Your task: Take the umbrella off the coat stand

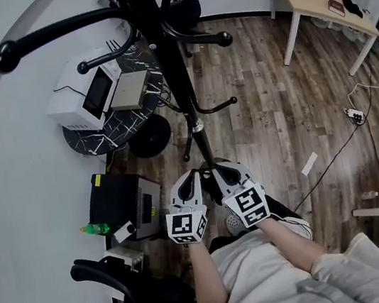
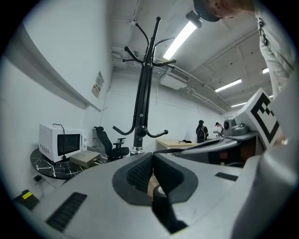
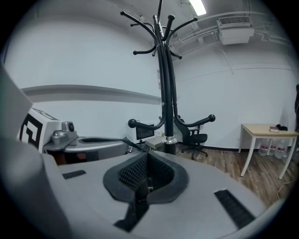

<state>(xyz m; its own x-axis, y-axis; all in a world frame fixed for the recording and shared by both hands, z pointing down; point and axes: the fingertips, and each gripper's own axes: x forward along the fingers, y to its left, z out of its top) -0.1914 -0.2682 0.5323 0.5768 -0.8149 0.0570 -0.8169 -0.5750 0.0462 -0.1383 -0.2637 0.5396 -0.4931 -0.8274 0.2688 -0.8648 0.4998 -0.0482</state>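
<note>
Head view, black coat stand point(image 1: 166, 57), left gripper point(image 1: 193, 177) and right gripper point(image 1: 223, 170) side by side flanking its lower pole, left gripper view, jaws closed together, nothing held, stand ahead, right gripper view, jaws closed together, nothing held, umbrella point(image 3: 161, 79) a slim dark shaft flush against stand's pole

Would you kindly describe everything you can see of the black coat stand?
The coat stand is a tall, upright black pole, apparently metal, with curved arms ending in round knobs: a cluster at the top and a lower tier, with a silver collar beneath. It stands on the wooden floor beside a round marbled table. Its base cannot be made out.
</note>
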